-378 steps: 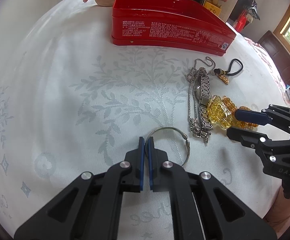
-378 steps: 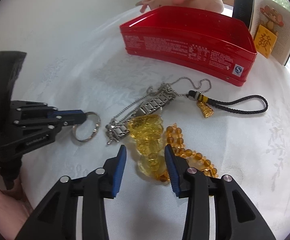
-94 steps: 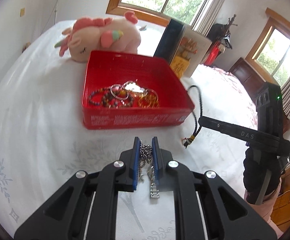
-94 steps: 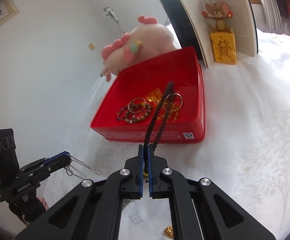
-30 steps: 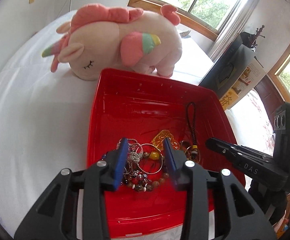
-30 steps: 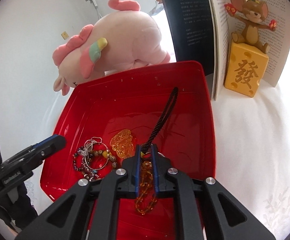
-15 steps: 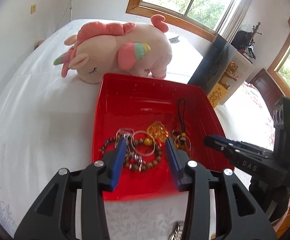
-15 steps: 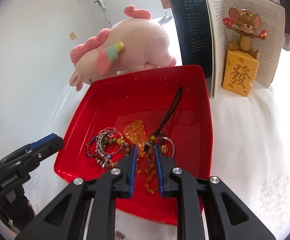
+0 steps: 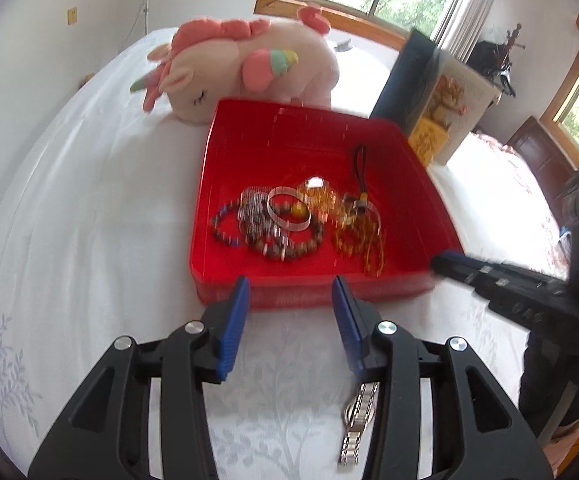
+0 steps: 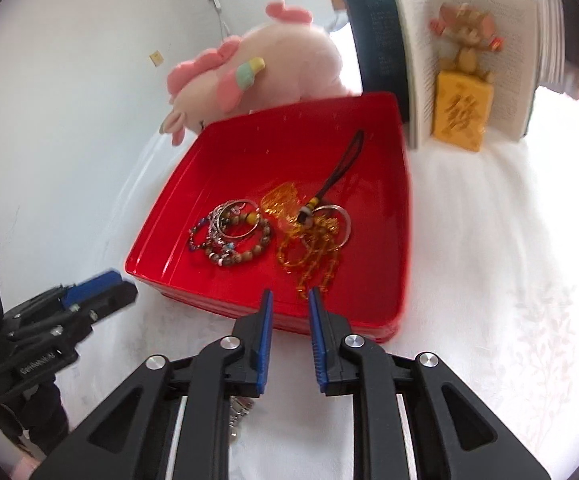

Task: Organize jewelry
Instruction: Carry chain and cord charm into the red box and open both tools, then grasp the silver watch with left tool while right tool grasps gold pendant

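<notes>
A red tray holds bead bracelets, a silver chain with a ring, amber beads and a black cord charm. A silver metal watch lies on the white cloth in front of the tray, partly under my left gripper; a bit of it shows in the right wrist view. My left gripper is open and empty before the tray's near wall. My right gripper is open and empty, just off the tray's near edge.
A pink plush unicorn lies behind the tray. An open book with a mouse figure on a yellow block stands at the tray's far right. White embroidered cloth covers the table.
Both grippers have let go of their pieces into the tray and pulled back from over it to its near edge. The right gripper's jaws have opened wider.
</notes>
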Tool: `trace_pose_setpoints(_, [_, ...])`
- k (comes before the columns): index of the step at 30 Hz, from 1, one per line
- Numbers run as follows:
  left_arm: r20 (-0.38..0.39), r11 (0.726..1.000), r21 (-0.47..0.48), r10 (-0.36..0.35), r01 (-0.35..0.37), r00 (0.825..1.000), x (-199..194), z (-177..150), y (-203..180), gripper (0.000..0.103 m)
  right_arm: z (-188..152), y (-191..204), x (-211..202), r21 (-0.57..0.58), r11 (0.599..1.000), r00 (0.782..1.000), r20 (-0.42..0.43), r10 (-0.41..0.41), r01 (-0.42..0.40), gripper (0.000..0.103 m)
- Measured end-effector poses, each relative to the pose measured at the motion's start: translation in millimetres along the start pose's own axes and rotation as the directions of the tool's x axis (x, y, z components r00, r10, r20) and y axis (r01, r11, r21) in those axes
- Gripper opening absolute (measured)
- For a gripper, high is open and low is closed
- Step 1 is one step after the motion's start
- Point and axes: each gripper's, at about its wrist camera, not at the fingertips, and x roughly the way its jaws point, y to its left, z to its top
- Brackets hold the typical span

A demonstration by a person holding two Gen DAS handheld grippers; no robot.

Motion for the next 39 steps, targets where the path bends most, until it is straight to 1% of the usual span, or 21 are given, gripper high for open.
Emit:
trace_pose_setpoints(1, [-0.01, 1.0, 0.004, 0.002, -0.002, 1.0, 1, -5, 0, 0.042, -5, 0, -3, -0.001, 1.0, 1.0, -0.005, 0.0, 0.0, 0.021])
trace_pose_setpoints(4, [-0.043, 1.0, 0.012, 0.0, 0.0, 0.999, 5, -25, -2, 0.042, -25, 0, -13, -0.001, 0.999, 0.999, -0.007, 0.039, -0.039, 0.021])
trace_pose_setpoints(8, [-0.061, 1.0, 0.025, 0.0, 0.001, 0.998, 7, -51, -4, 0.042, -54, -2, -27, -0.012, 0.999, 0.999, -0.006, 0.047, -0.047, 0.021])
trace_pose_setpoints(11, [-0.079, 0.999, 0.043, -0.005, 0.008, 0.997, 9, -67, -8, 0.042, -79, -2, -35, -0.028, 0.998, 0.998, -0.021, 0.053, -0.053, 0.021])
trace_pose_setpoints(17, [-0.111, 0.996, 0.08, -0.017, 0.026, 0.994, 15, -87, -24, 0.042, -128, -2, -39, -0.073, 0.996, 0.993, -0.102, 0.051, -0.059, 0.021])
trace_pose_setpoints(19, [-0.121, 0.995, 0.09, -0.025, 0.036, 0.992, 17, -91, -30, 0.042, -140, -4, -39, -0.084, 0.995, 0.992, -0.123, 0.038, -0.049, 0.021])
trace_pose_setpoints(22, [-0.132, 0.994, 0.101, -0.032, 0.046, 0.991, 21, -95, -40, 0.045, -148, -4, -39, -0.101, 0.994, 0.991, -0.133, 0.034, -0.047, 0.021])
trace_pose_setpoints(25, [-0.141, 0.992, 0.115, -0.027, 0.044, 0.99, 25, -97, -49, 0.045, -152, -5, -35, -0.115, 0.992, 0.989, -0.147, 0.034, -0.051, 0.021])
trace_pose_setpoints(31, [-0.157, 0.992, 0.123, 0.0, 0.02, 0.988, 37, -97, -55, 0.047, -152, -8, -29, -0.126, 0.991, 0.988, -0.149, 0.034, -0.053, 0.021])
trace_pose_setpoints(33, [-0.161, 0.991, 0.13, 0.01, 0.011, 0.987, 42, -95, -58, 0.047, -151, -7, -27, -0.143, 0.989, 0.989, -0.146, 0.011, -0.032, 0.021])
trace_pose_setpoints(35, [-0.157, 0.99, 0.142, 0.019, 0.003, 0.987, 43, -96, -62, 0.05, -152, -9, -26, -0.145, 0.989, 0.989, -0.149, -0.013, -0.009, 0.021])
trace_pose_setpoints(39, [-0.16, 0.988, 0.152, 0.019, 0.006, 0.987, 48, -95, -69, 0.051, -153, -11, -25, -0.148, 0.989, 0.989, -0.151, -0.004, -0.019, 0.021])
